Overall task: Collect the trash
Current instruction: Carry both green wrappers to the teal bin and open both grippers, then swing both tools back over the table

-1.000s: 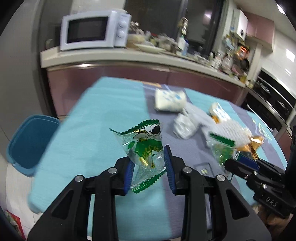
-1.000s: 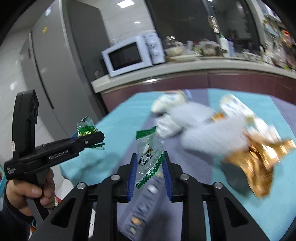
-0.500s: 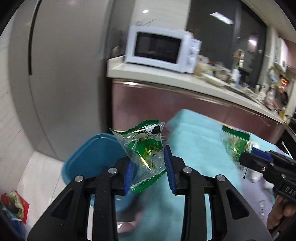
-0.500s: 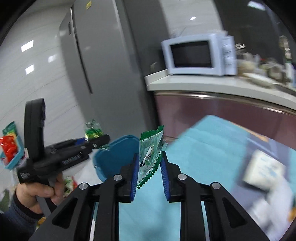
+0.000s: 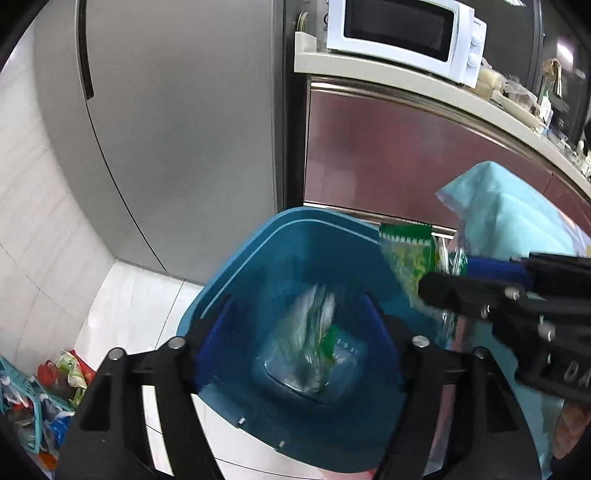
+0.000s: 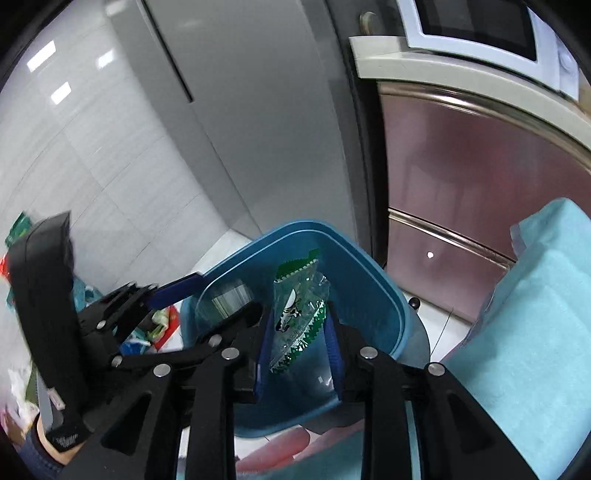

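Both claws point steeply down over the blue bin (image 5: pixel 236 273) on the floor. The left claw (image 5: pixel 291 343) has its jaws spread and opening, with nothing between the pads; below it a blurred clear-and-green wrapper (image 5: pixel 310 339) is inside the bin, near the bottom, free of the claw. In the right wrist view the left claw (image 6: pixel 207 291) enters from the left with a hand and dark sleeve (image 6: pixel 44 443) at its grip.

The right claw (image 6: pixel 295 339) is over the bin's near side, its jaws opening. A green wrapper (image 6: pixel 295 314) with a cow print stands between its blue pads (image 6: pixel 264 350), leaning against the left one, apart from the right one; whether it is truly pinched I cannot tell. In the left wrist view the right claw (image 5: pixel 439 277) comes in from the right edge with this wrapper (image 5: pixel 410 254) at its tip, over the bin's rim.

Right of the bin is the corner of a surface with a teal cloth (image 6: pixel 535 295). Behind the bin stand a grey fridge (image 5: pixel 177 129) and a maroon cabinet (image 5: pixel 399 158) whose counter carries a white microwave (image 5: pixel 402 33). Colourful clutter (image 5: pixel 40 398) lies on the floor at far left.
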Motion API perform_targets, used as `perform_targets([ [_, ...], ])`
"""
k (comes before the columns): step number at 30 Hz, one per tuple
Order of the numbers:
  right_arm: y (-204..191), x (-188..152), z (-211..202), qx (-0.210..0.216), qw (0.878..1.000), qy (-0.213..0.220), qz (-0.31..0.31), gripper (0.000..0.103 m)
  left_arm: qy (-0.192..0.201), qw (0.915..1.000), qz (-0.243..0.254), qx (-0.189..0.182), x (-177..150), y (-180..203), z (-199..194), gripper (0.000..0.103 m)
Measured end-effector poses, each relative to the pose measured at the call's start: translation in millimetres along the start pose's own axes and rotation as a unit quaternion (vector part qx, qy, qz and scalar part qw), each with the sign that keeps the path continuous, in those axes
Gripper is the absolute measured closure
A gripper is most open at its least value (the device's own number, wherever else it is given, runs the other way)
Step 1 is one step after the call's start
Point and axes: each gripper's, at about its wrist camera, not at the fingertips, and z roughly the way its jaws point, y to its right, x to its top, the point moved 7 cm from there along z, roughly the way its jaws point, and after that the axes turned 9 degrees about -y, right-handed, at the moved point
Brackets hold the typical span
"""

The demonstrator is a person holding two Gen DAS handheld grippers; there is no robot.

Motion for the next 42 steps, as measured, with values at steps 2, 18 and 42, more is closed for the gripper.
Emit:
perform_targets([
  [2,2.3,-1.4,0.0,0.007,1.0,0.002,0.012,0.056,0.006,0.9999,-0.002,0.009,-1.4,-3.3,-2.4,0.02],
  [18,14.7,-34.4,-85.0,-0.011,0.994,0.111,0.012,0.025,0.107,0.9907,0.019,0.082,-43.3,9.1,-105.1,0.006],
  [42,67.0,-273.9,-299.3,-0.206,0.928,0.297,0.085,0.007,0.16,0.9735,0.158,-0.04,-148.2,230.8,-221.2,0.006],
])
